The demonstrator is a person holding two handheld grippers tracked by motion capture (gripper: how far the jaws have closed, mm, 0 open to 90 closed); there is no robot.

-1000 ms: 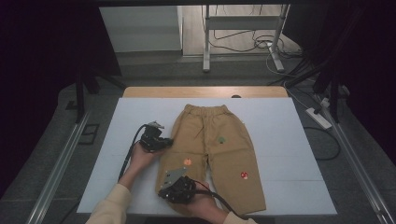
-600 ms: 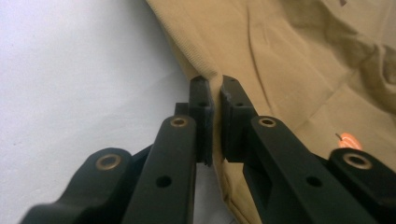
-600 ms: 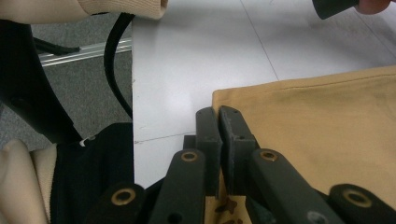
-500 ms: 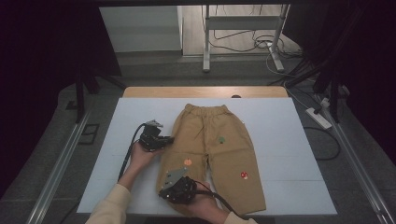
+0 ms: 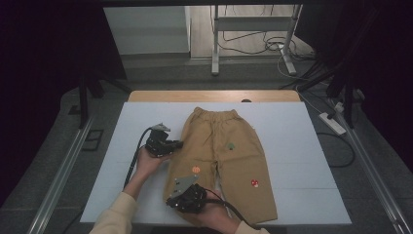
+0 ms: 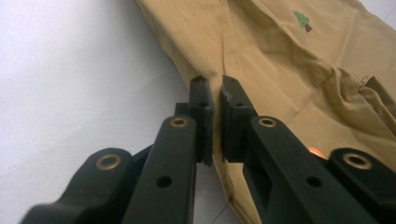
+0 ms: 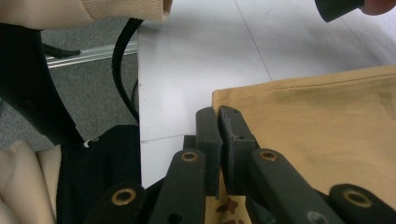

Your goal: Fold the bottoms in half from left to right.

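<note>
Where soft tan trousers [image 5: 221, 161] lie flat: both black tools [image 5: 176, 144] [image 5: 171, 202] pinching rumpled cloth edges.

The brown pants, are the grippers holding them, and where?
Yes. The left gripper pinches the pants at the outer side edge, and the right gripper pinches the bottom hem corner of the same leg.

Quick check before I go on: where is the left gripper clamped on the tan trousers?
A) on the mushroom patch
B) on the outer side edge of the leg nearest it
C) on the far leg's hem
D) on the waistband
B: in the left gripper view the left gripper has its jaws shut on the side edge of the tan trousers, on the white table.
</note>
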